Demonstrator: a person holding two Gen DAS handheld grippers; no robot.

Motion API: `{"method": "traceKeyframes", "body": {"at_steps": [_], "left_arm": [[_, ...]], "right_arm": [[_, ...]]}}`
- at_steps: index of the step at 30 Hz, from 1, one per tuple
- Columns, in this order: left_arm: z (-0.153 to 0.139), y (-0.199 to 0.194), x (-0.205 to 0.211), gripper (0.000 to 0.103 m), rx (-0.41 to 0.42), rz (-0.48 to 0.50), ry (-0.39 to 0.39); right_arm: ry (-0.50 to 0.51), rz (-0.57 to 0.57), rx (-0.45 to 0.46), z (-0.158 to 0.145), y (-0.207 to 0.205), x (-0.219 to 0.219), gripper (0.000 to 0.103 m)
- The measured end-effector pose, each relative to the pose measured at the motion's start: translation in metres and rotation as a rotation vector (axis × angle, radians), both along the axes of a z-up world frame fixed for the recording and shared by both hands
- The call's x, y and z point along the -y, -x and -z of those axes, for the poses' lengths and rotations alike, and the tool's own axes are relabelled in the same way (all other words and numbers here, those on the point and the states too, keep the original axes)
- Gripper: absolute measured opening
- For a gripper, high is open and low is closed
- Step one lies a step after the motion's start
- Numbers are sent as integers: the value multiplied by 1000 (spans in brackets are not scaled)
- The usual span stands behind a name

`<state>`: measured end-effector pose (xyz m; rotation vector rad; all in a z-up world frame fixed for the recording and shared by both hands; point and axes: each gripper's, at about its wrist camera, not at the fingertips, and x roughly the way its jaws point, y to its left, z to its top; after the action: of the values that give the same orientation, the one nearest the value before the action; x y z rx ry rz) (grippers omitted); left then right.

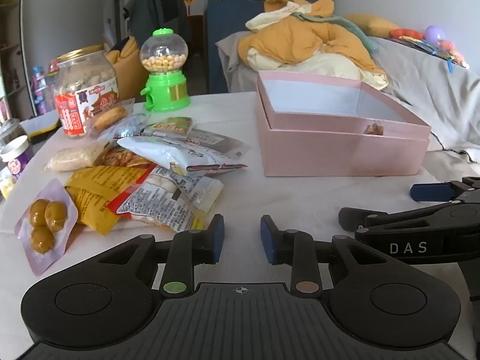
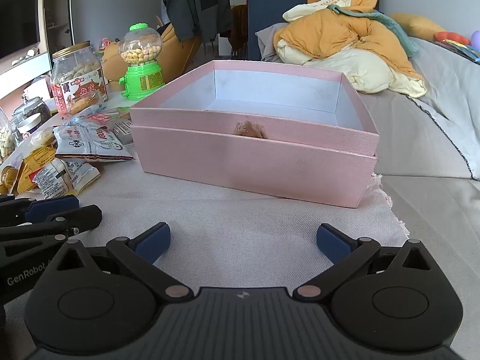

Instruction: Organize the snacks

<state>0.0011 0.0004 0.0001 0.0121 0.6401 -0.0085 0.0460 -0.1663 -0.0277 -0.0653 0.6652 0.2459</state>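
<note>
Right wrist view, pink box (image 2: 252, 162), right gripper (image 2: 243, 240) spread wide, empty

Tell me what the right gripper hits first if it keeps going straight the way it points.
Probably the bare cloth just ahead of the open right gripper, since it tilts downward; beyond that, the pink box front wall.

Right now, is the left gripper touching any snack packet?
Apart. The left wrist view shows bare tablecloth between the left gripper and the nearest snack packet.
</note>
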Motion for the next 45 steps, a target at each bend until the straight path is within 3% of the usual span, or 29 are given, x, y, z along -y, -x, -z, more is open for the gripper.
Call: {"method": "traceKeyframes", "body": {"at_steps": [45], "left_arm": [[0, 2, 1, 33, 9, 0, -7]], "right_arm": [[-11, 0, 1, 0, 0, 0, 103]]}}
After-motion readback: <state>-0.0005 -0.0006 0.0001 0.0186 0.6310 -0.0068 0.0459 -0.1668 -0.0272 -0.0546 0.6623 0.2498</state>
